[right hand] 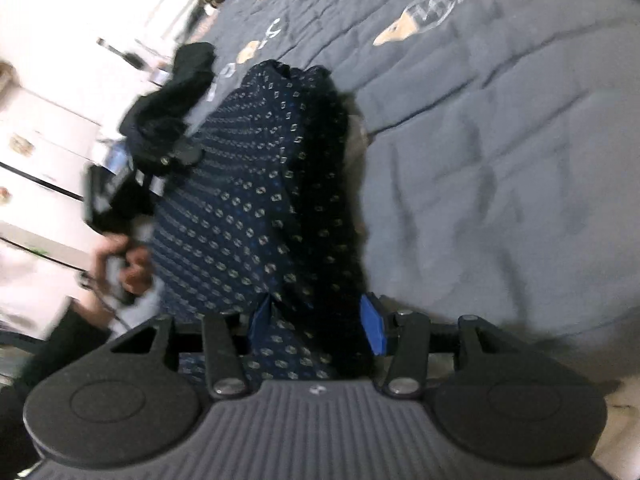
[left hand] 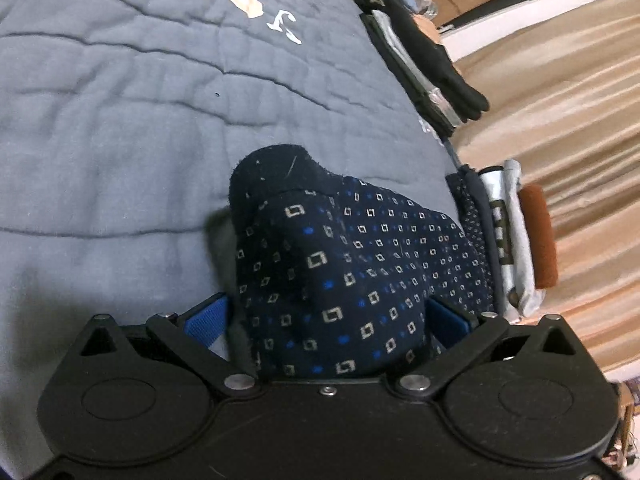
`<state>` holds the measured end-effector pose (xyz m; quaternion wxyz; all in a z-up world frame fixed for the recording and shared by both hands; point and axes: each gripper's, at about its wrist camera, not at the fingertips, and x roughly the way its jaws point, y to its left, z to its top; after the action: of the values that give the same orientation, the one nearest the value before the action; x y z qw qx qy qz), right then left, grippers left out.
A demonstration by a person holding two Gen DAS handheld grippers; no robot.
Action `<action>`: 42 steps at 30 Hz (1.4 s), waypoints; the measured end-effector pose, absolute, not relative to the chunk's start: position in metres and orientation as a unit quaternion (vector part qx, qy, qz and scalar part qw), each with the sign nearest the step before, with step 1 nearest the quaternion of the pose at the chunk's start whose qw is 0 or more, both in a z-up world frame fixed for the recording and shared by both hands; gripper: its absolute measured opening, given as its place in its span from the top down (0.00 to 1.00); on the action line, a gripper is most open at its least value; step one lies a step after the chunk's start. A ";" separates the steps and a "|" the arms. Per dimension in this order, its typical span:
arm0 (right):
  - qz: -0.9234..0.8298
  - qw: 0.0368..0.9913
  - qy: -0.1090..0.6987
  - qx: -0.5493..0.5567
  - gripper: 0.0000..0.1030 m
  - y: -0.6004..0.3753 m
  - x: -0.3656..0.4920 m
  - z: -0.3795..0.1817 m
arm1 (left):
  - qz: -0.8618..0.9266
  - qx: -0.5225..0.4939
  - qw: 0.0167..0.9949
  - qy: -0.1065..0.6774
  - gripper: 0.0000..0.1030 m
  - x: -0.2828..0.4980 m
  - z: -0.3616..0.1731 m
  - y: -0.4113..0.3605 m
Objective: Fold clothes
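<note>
Navy patterned garment [left hand: 340,280] – left claw [left hand: 326,316] clamped on it, right claw [right hand: 316,320] too, above quilt [left hand: 120,140].

Navy garment [left hand: 340,264] with white squares, blue dots; grey-blue quilt [left hand: 100,140]; seemingly blue-padded tongs [right hand: 316,320].

home bedroom | bed with quilted grey-blue bedspread [left hand: 120,128] — printed motifs on it | folded clothes stacks [left hand: 424,64] along its right edge | tan curtain [left hand: 568,128] beyond — white drawers [right hand: 44,148] far left
</note>
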<state>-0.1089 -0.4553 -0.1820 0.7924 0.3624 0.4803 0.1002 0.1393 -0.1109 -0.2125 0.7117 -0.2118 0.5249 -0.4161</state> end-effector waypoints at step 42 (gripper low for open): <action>0.292 0.714 0.487 0.411 0.00 -0.436 -0.045 -0.210 | -0.433 -0.196 0.703 0.530 0.00 0.139 -0.206 -0.112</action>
<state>-0.0454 -0.4355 -0.2098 0.7136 0.4110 0.4865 0.2919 0.1392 -0.1120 -0.2065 0.7027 -0.1960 0.5297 -0.4326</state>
